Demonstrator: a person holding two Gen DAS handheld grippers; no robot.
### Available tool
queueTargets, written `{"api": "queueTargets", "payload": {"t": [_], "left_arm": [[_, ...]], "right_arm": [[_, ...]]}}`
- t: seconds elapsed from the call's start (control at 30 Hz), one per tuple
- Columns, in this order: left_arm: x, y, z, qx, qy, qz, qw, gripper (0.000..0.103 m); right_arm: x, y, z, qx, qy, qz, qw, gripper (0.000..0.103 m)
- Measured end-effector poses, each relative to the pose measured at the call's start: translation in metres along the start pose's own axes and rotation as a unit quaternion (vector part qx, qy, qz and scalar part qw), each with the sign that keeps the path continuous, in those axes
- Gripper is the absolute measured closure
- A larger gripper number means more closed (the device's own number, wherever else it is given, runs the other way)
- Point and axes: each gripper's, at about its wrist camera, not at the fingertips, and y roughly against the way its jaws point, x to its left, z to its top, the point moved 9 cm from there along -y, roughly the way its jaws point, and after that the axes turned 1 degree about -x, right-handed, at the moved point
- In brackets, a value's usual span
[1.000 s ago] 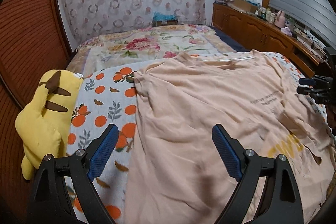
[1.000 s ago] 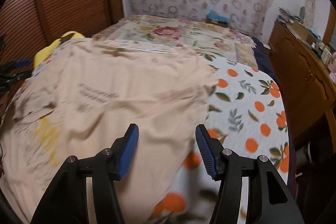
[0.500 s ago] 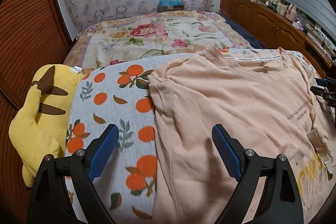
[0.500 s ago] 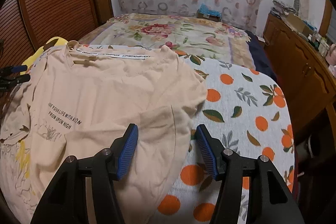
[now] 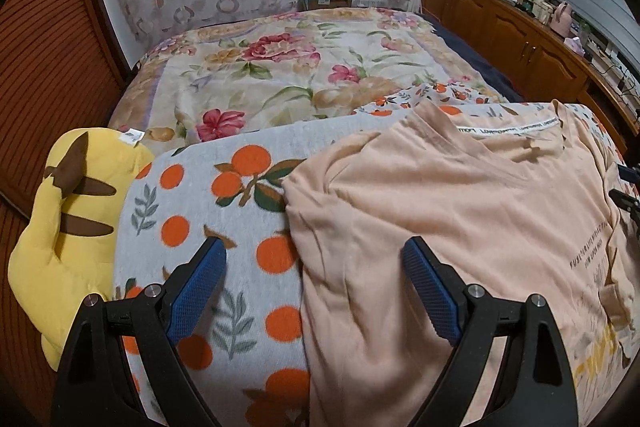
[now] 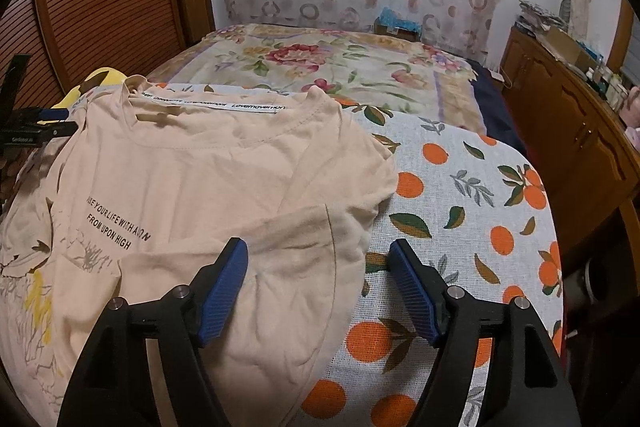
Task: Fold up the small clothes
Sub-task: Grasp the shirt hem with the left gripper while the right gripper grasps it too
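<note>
A peach T-shirt (image 6: 192, 187) lies spread face up on an orange-print blanket (image 6: 472, 195), its neckline toward twelve o'clock and black lettering on the chest at about nine o'clock in the right wrist view. One sleeve is folded in over the body near the shirt's four o'clock edge. The right gripper (image 6: 318, 283) hangs over that sleeve's hem, its blue-padded jaws opening, with cloth below them but nothing pinched. The left gripper (image 5: 314, 283) stands spread wide over the shirt's opposite side edge, one finger above blanket, the other above shirt, gripping nothing. A yellow plush toy (image 5: 68, 227) rests at nine o'clock in the left view; a floral bedspread (image 5: 280, 67) lies at twelve.
</note>
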Motion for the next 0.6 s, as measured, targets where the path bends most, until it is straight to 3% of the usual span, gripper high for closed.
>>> {"api": "queueTargets", "payload": {"t": [0.37, 0.43, 0.53, 0.6], "left_arm": [[-0.007, -0.006, 0.003, 0.003, 0.009, -0.019, 0.9998, 0.012], [-0.009, -0.005, 0.004, 0.0, 0.006, -0.026, 0.9997, 0.016], [-0.012, -0.002, 0.007, -0.008, -0.001, -0.031, 0.9995, 0.04], [-0.012, 0.001, 0.008, -0.01, 0.001, -0.038, 0.9992, 0.067]], "right_arm": [[-0.001, 0.0, 0.0, 0.0, 0.001, 0.0, 1.0, 0.027], [-0.001, -0.001, 0.0, 0.0, 0.002, -0.001, 1.0, 0.027], [-0.001, -0.004, 0.003, 0.002, 0.009, 0.002, 1.0, 0.025], [-0.003, -0.007, 0.006, 0.008, 0.016, 0.012, 1.0, 0.025]]}}
